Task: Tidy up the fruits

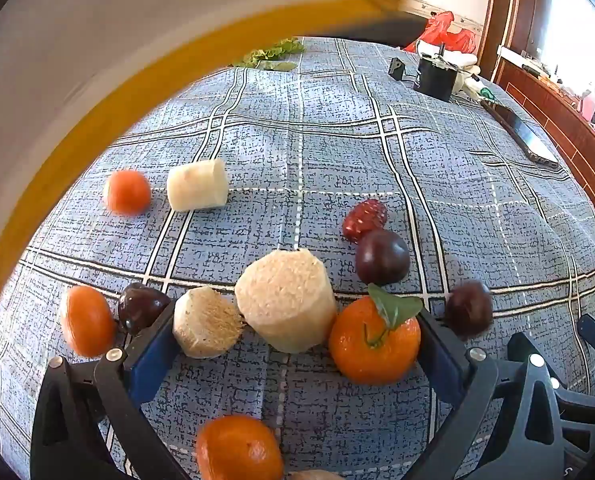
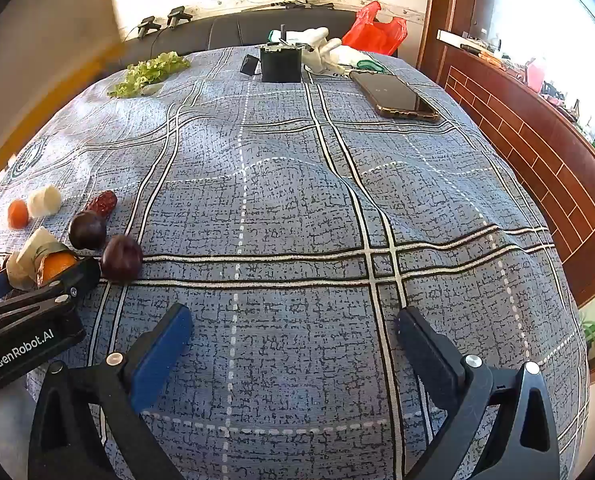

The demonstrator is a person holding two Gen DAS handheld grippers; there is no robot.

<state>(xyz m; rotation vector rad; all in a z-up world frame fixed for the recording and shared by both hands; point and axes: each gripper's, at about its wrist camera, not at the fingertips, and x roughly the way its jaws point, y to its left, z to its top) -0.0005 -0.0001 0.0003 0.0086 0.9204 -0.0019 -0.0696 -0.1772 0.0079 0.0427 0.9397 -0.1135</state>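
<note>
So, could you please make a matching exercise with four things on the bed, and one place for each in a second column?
Things:
1. orange with a leaf
2. phone
3. lettuce
4. strawberry

Places:
A. far left corner of the cloth
B. between the open left claw fingers
C. far right side, near the wooden wall
D. just behind a dark plum

Pairs: 1-B, 2-C, 3-A, 4-D

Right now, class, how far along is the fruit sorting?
Barely started. Nothing looks grouped: oranges, plums, white chunks and a red date lie mixed on the cloth. The left tool is open around an orange and two chunks; the right tool is open, holding nothing. All sorting remains.
</note>
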